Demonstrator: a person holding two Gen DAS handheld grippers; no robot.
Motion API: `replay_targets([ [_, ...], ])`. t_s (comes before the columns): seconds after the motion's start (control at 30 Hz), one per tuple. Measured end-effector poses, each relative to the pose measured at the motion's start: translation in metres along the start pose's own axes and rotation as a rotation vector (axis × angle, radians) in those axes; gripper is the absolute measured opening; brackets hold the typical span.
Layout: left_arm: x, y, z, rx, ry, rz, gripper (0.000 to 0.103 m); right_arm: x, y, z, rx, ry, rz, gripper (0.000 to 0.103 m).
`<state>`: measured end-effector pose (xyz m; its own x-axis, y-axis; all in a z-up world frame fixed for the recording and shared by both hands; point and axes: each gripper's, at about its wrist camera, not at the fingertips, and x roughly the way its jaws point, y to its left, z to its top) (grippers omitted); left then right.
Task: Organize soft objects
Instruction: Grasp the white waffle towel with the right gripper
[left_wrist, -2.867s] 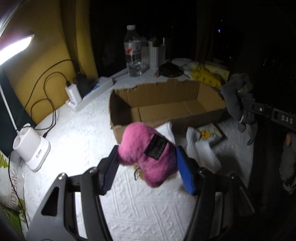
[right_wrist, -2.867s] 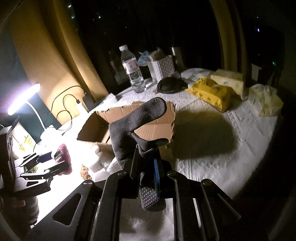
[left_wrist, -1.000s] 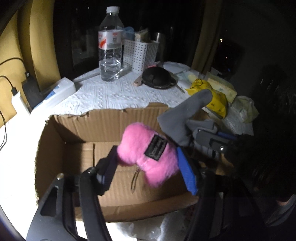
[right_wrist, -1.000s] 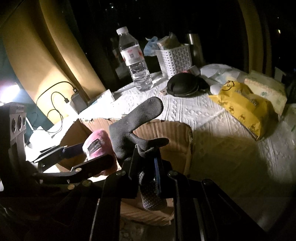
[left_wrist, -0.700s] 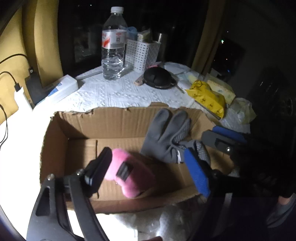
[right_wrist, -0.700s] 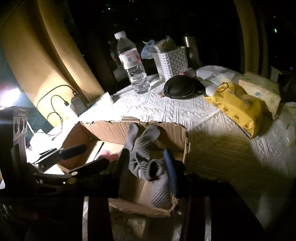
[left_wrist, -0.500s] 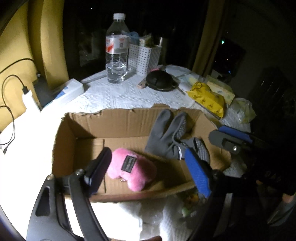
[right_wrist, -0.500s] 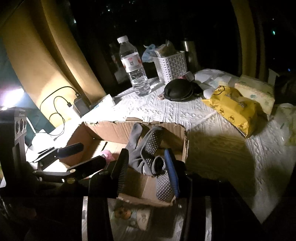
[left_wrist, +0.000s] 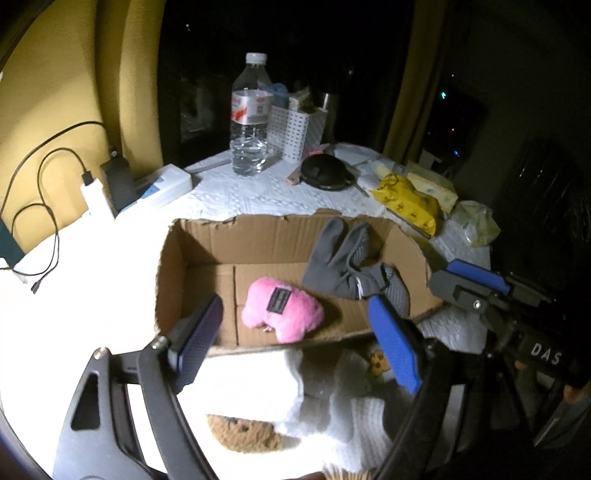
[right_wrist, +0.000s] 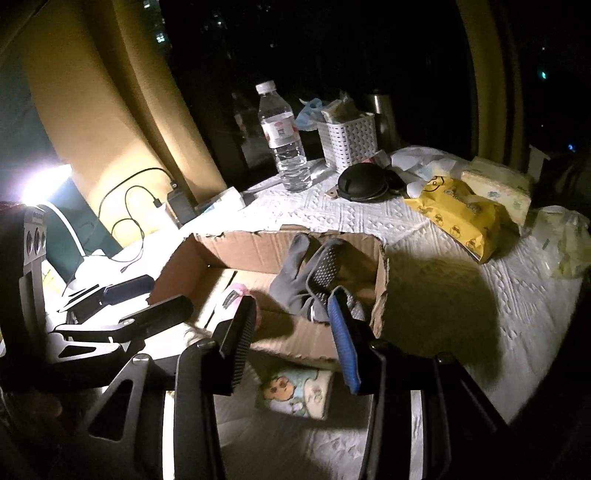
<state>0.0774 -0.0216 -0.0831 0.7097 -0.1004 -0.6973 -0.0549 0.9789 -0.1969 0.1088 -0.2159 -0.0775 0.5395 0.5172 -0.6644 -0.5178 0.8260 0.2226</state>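
An open cardboard box stands on the white tablecloth. A pink plush toy lies on its floor, partly seen in the right wrist view. A grey glove leans against the box's right wall. My left gripper is open and empty, above the box's near edge. My right gripper is open and empty, above the near right corner; it also shows in the left wrist view. White soft items and a brown fuzzy piece lie before the box.
A small printed packet lies in front of the box. Behind it stand a water bottle, a white basket, a black case, a yellow pack and a power strip with chargers. A bright lamp is at left.
Both grippers carried the pink plush and the grey glove over the box, opened and dropped them inside, then pulled back toward the near side.
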Motion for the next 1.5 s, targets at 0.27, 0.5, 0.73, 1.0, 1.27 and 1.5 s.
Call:
replay_targets([
  [0.27,-0.019,0.011,-0.013,-0.014,-0.007,0.003,0.083,-0.009,0.017,-0.015,-0.006,0.009,-0.002,0.044],
  [0.5,-0.027,0.016,-0.026,-0.016,0.002,0.000,0.083,-0.011,0.028,-0.028,-0.003,0.023,-0.003,0.044],
  [0.73,-0.033,0.020,-0.040,-0.022,0.013,-0.002,0.083,-0.013,0.041,-0.047,0.000,0.044,-0.003,0.044],
  [1.0,-0.034,0.026,-0.057,-0.021,0.039,0.005,0.083,-0.005,0.052,-0.067,0.013,0.081,0.008,0.052],
  [1.27,-0.032,0.035,-0.070,-0.026,0.066,0.014,0.082,0.015,0.062,-0.081,0.017,0.127,0.018,0.053],
  [1.5,-0.028,0.040,-0.079,-0.028,0.089,0.024,0.083,0.040,0.066,-0.090,0.019,0.173,0.026,0.053],
])
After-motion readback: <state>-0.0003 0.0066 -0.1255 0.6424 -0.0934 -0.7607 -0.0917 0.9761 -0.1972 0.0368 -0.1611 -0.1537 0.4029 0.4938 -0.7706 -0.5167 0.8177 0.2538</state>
